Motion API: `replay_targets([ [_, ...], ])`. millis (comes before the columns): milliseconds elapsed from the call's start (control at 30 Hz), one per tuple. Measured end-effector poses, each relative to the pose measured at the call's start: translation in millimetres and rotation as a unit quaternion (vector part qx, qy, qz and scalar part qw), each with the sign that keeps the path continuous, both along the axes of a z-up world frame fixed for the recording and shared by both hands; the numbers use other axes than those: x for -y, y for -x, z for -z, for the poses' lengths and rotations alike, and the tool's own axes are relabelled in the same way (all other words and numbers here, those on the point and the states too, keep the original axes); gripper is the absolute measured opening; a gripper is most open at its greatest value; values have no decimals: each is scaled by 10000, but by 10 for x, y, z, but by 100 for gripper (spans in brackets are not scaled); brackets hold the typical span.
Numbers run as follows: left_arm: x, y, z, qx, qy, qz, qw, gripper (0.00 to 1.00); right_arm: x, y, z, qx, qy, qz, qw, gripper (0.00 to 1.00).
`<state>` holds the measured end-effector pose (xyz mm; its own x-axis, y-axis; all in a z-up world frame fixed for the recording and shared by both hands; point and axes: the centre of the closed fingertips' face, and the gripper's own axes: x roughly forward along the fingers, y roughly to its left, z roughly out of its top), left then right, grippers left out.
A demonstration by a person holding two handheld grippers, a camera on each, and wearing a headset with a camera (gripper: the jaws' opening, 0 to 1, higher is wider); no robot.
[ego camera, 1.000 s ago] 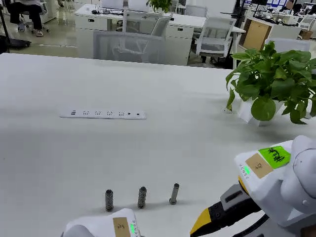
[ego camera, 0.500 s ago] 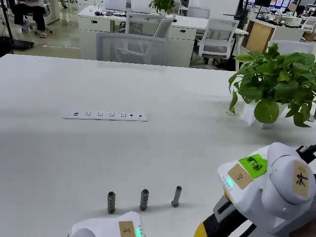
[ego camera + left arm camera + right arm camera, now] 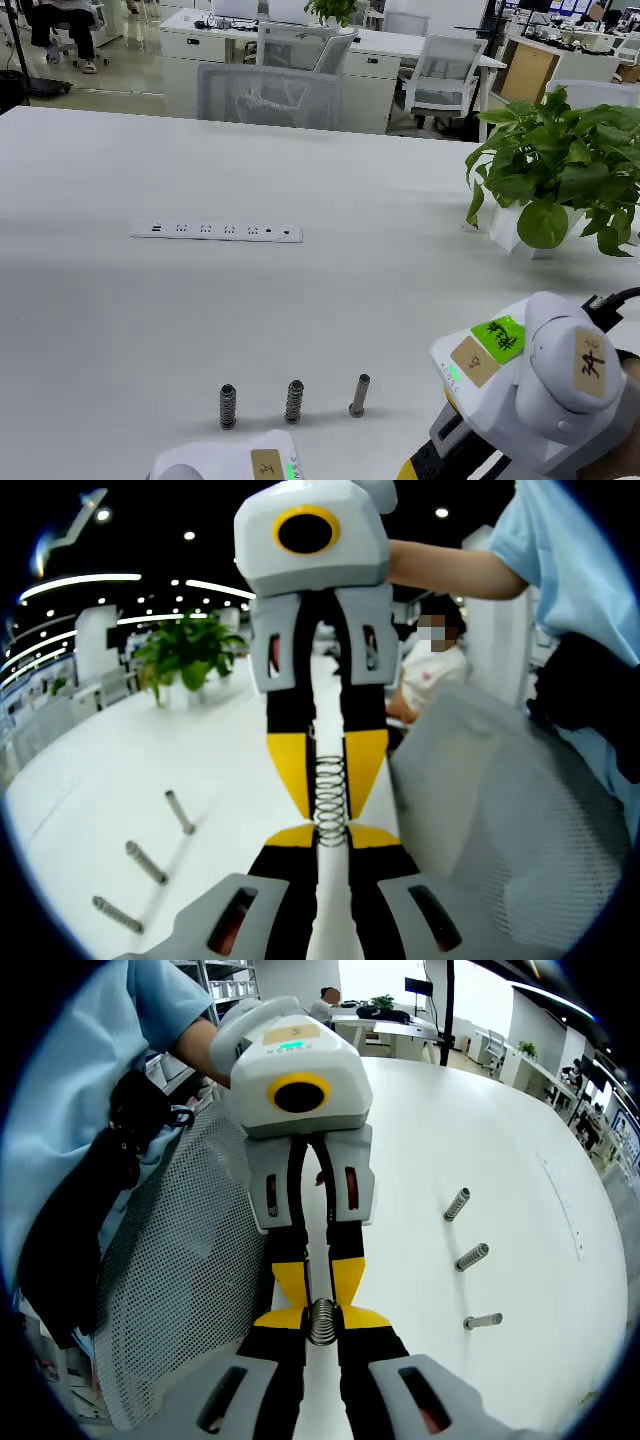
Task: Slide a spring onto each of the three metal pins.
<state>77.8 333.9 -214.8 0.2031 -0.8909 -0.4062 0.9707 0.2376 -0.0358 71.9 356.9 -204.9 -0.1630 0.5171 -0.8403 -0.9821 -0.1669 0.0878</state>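
Three metal pins stand in a row near the table's front edge. The left pin (image 3: 228,406) and the middle pin (image 3: 294,400) each carry a spring. The right pin (image 3: 359,395) is bare. In front of the table edge the two grippers meet tip to tip around a loose spring (image 3: 330,800). My left gripper (image 3: 332,837) is shut on one end of it, and my right gripper (image 3: 322,1318) is shut on the spring (image 3: 320,1322) from the opposite side. The right gripper's white body (image 3: 520,385) sits just right of the pins.
A white power strip (image 3: 215,231) lies mid-table and a potted plant (image 3: 560,165) stands at the far right. A grey mesh chair back (image 3: 180,1290) sits under the grippers, off the table edge. Office chairs and desks stand beyond the table.
The right gripper's body has moved left and down, closer to the left gripper. The pins have not moved; the head camera has drifted slightly.
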Motion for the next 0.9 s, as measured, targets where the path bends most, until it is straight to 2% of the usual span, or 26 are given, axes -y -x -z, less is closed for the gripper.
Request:
replay_targets([
  [533, -20, 13, 19, -119, 89, -138, 9998, 10, 11, 8, 37, -117, 123, -41, 9998, 12],
  [733, -60, -9, 27, -126, 130, -305, 9994, 10, -27, -9, 45, -95, 134, -103, 9998, 12],
  [900, -130, -84, -1, -193, 270, -567, 9978, 11, -69, -76, 33, -29, 94, -73, 9999, 12],
])
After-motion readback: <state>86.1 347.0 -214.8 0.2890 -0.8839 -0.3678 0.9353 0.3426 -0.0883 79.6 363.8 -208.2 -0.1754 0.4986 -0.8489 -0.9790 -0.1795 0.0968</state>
